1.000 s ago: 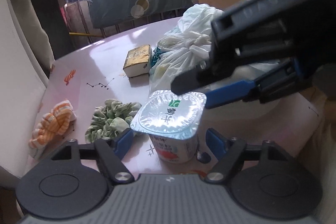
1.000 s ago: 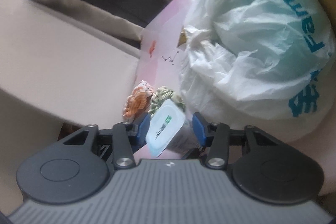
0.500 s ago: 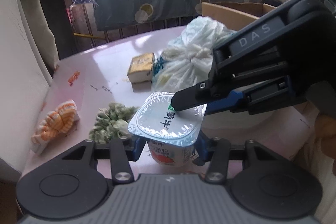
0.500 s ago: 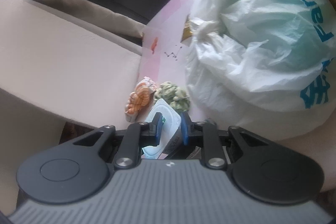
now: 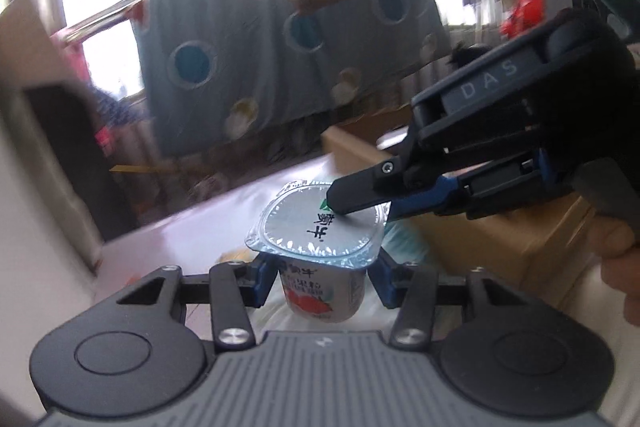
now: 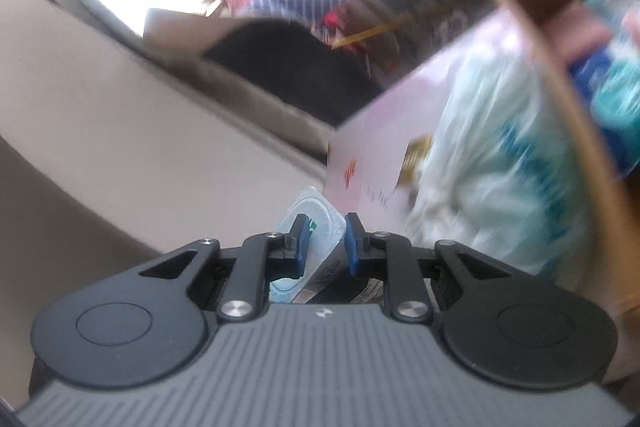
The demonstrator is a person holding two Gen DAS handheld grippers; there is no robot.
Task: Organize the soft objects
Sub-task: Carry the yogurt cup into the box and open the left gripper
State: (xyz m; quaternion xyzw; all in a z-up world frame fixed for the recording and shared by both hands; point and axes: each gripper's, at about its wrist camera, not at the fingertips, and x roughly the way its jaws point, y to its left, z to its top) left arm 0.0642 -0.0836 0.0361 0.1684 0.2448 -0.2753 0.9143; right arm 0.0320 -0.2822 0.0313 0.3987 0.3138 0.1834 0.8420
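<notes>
We see the left gripper (image 5: 320, 277) clamped on the sides of a yogurt cup (image 5: 322, 289), held up above the pink counter (image 5: 208, 227). The right gripper (image 6: 325, 242) pinches the cup's foil rim. Farther off lie a white plastic bag (image 6: 492, 187) and a cardboard box (image 5: 508, 239).

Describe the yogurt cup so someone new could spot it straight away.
Look above the pale pink table, between the two black grippers. The yogurt cup sits there: small, white, red fruit picture, and a shiny silver foil lid nothing else has.
</notes>
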